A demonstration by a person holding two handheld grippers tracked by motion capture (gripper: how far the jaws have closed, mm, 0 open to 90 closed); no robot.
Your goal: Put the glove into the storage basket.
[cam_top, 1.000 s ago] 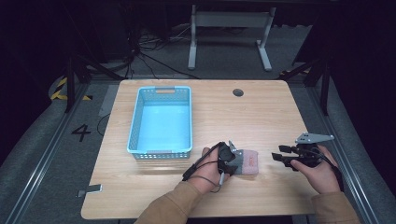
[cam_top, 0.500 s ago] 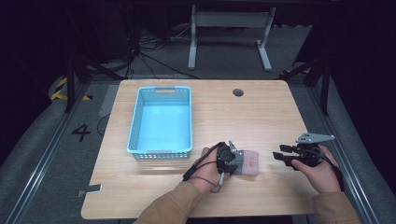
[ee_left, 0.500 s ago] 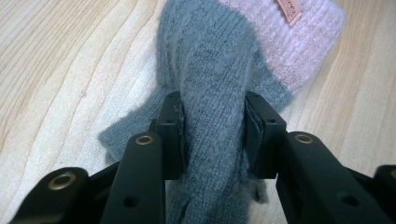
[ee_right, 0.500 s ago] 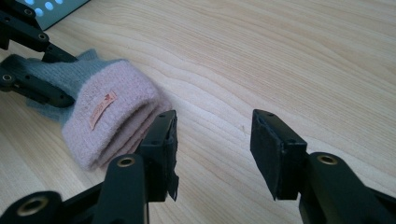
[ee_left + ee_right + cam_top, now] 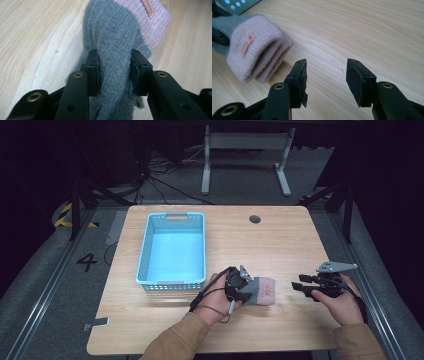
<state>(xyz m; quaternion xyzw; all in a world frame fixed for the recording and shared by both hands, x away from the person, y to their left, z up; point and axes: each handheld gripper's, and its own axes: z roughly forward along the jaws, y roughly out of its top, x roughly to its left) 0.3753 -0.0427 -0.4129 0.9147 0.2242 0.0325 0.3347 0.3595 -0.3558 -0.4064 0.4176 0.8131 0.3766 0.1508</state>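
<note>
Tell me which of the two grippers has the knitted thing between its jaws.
The left gripper: its jaws pinch the grey end of the grey-and-pink knit piece. The right gripper stands open over bare table.

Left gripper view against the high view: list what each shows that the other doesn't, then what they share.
Left gripper view alone: the pads pressing the grey knit. High view alone: blue basket, right gripper with jaws open, both forearms. Shared: the grey and pink knitted item held by the left gripper on the wooden table.
</note>
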